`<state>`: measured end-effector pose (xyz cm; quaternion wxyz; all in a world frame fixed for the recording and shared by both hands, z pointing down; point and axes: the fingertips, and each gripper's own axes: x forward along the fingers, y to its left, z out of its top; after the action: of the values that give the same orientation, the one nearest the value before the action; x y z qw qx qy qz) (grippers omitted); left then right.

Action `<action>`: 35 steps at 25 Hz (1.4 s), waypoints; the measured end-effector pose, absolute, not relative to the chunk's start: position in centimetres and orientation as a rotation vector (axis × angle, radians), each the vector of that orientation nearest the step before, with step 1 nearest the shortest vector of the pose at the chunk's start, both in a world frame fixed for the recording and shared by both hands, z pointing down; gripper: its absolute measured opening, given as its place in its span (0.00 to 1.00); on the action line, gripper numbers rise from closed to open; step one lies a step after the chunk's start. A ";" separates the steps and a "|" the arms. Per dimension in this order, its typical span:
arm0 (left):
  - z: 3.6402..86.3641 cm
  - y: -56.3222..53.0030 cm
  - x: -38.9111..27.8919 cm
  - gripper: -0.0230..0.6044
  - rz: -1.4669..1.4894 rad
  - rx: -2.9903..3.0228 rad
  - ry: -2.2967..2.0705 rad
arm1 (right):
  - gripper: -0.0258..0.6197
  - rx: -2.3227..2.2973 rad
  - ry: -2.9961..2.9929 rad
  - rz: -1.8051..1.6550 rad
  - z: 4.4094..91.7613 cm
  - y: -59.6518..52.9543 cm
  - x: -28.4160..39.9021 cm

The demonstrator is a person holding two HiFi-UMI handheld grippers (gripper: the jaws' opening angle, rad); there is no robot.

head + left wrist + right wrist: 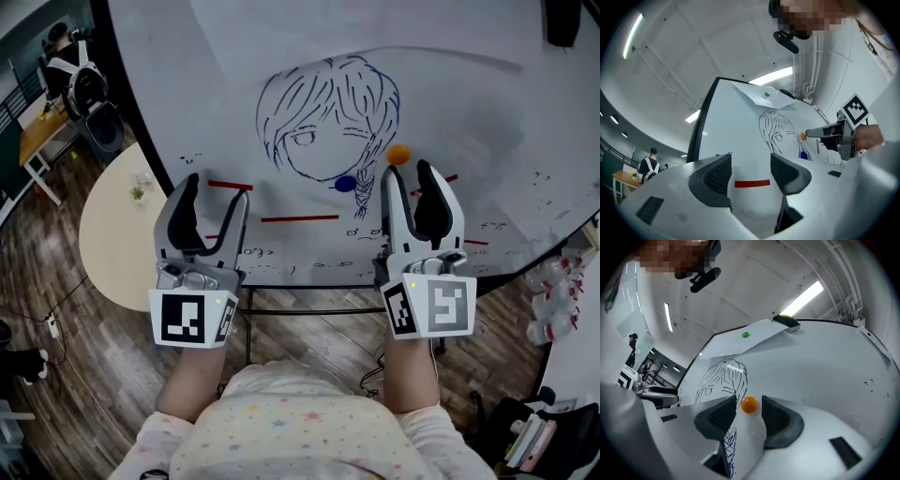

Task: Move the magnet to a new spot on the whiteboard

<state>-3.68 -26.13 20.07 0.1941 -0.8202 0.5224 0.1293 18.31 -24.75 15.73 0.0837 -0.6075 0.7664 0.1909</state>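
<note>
I noted right gripper jaws apart, orange magnet between tips, ungripped, on whiteboard; left gripper jaws wide, empty.

Left gripper, jaws apart, frames a red line on the whiteboard.

Dark object cut by top edge, small scribbles illegible

Orange magnet, white whiteboard
</note>
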 end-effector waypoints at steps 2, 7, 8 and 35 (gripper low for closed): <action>20.2 -26.2 -3.9 0.42 0.356 -2.301 1.464 | 0.30 -1.810 2.285 0.569 15.8 -24.9 18.2; 20.3 -26.1 -4.4 0.42 0.349 -2.304 1.464 | 0.30 -1.830 2.284 0.588 15.7 -25.5 17.7; 20.3 -26.0 -4.5 0.42 0.355 -2.305 1.463 | 0.30 -1.835 2.283 0.584 15.8 -25.6 17.6; 21.3 -26.8 -4.9 0.42 0.393 -2.335 1.463 | 0.23 -1.979 2.224 0.676 15.9 -26.6 17.9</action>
<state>-4.93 -26.79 21.28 0.1782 -0.8255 0.5171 0.1390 17.95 -26.60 15.85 0.0446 -0.6476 0.7279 0.2211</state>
